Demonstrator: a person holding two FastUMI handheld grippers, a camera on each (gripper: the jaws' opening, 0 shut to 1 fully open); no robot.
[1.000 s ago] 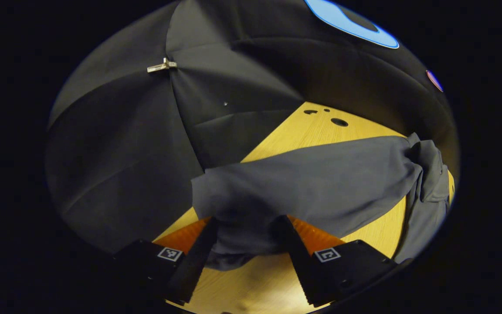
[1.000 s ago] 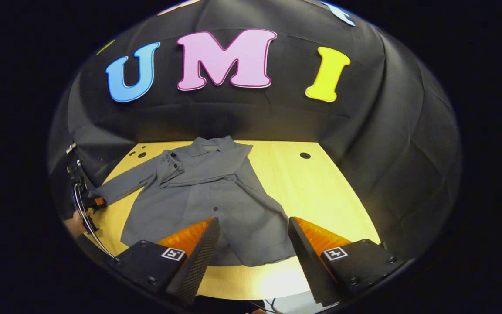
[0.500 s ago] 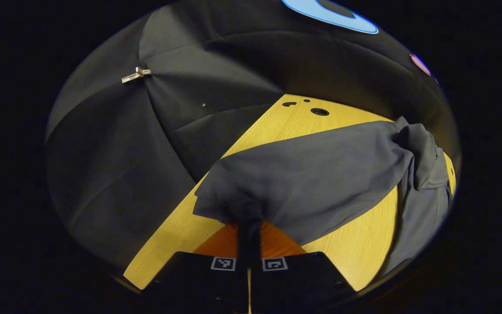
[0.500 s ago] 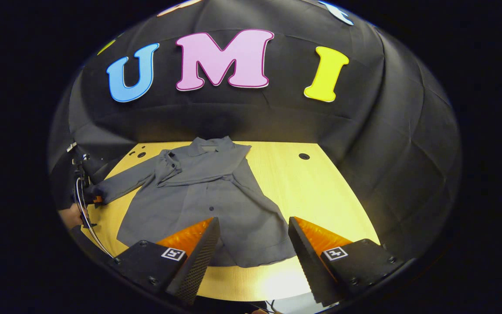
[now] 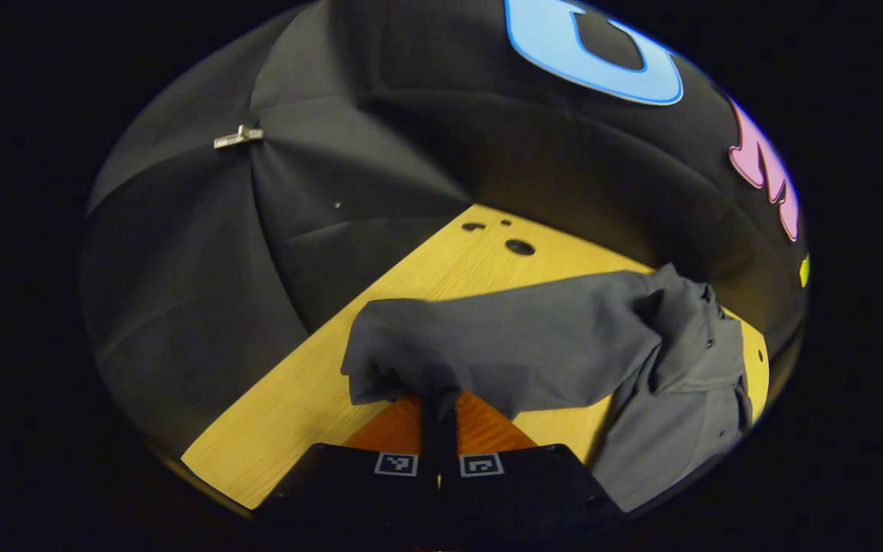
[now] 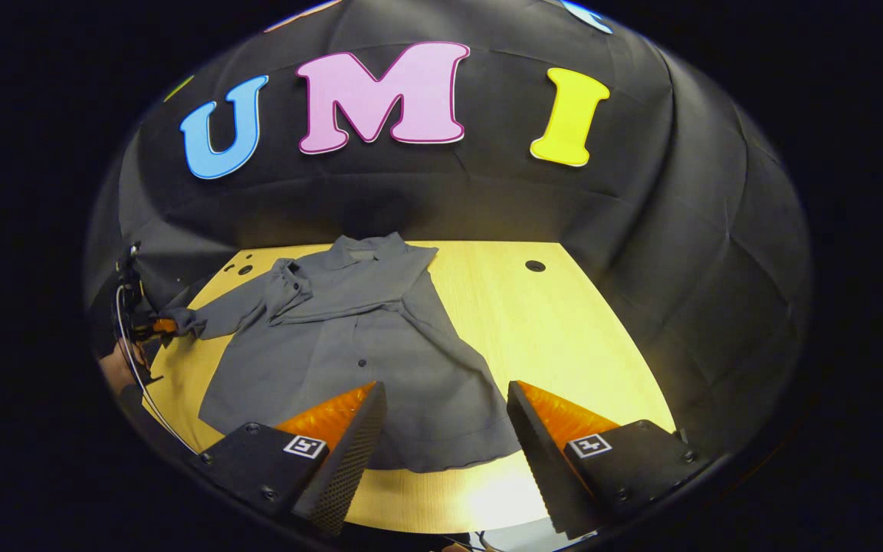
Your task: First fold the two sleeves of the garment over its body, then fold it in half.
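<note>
While your left hand-held gripper is pinching the cuff end of the garment's sleeve, its two ridged fingers are lying closed flat against each other with the soft grey cloth bunching over their tips. That sleeve is hanging in a loose, draped band, lifting off the bench at the pinched end and running across to the crumpled shoulder. You are looking at a matte, thin woven garment, grey all over, with small dark buttons down its front and a soft collar at the far end near the booth's wall. It is lying spread on the bench in the right gripper view, its body broad and fairly smooth with a gently curved hem nearest you, while the other sleeve is already lying folded across the chest in a flat diagonal strip. Your right hand-held gripper is hovering with its fingers spread wide apart above the hem, touching nothing; their inner faces are showing a fine ribbed texture. At the left edge of that view your hand is holding the left hand-held gripper at the bench's side. You are working over a pale wood-grain bench top with small round holes near its far corners.
</note>
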